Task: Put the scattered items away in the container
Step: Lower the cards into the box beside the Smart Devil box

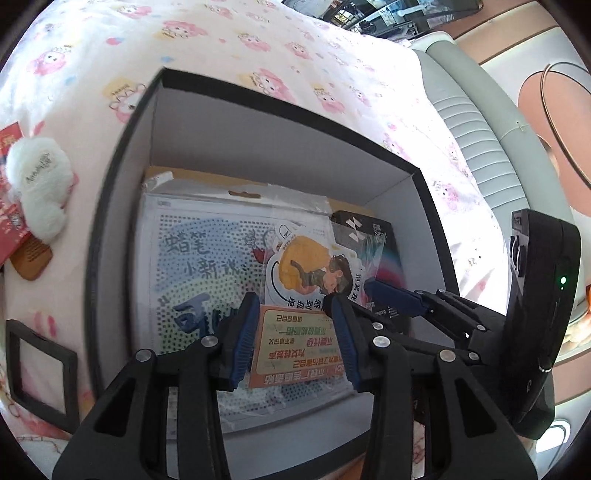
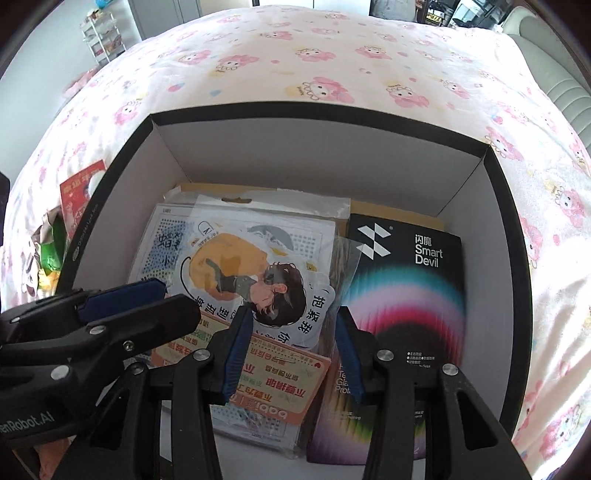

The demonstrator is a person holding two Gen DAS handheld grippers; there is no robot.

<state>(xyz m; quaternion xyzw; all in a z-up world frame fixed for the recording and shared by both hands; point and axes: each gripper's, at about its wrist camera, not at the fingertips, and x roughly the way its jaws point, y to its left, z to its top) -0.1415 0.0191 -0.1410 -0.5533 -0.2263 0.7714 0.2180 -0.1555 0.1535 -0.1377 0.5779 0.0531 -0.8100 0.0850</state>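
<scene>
A bedsheet [image 2: 332,55] in pale cream, printed all over with pink cartoon characters, covers the bed and fills most of both views. Along the bed's far right edge runs a grey-green padded headboard [image 1: 476,122] with ribbed stitching. Beyond the bed's far left corner stands a white wire shelf rack [image 2: 101,35] against a pale wall.

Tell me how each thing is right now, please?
Box: open, no lid on.
Smart Devil pack: lying flat in the box.
Sticker: on top of the pile.
Orange card: in the box.
Left gripper: open, empty.
Right gripper: open, empty.
Plush: out on the bed.
Frame: out on the bed.
</scene>
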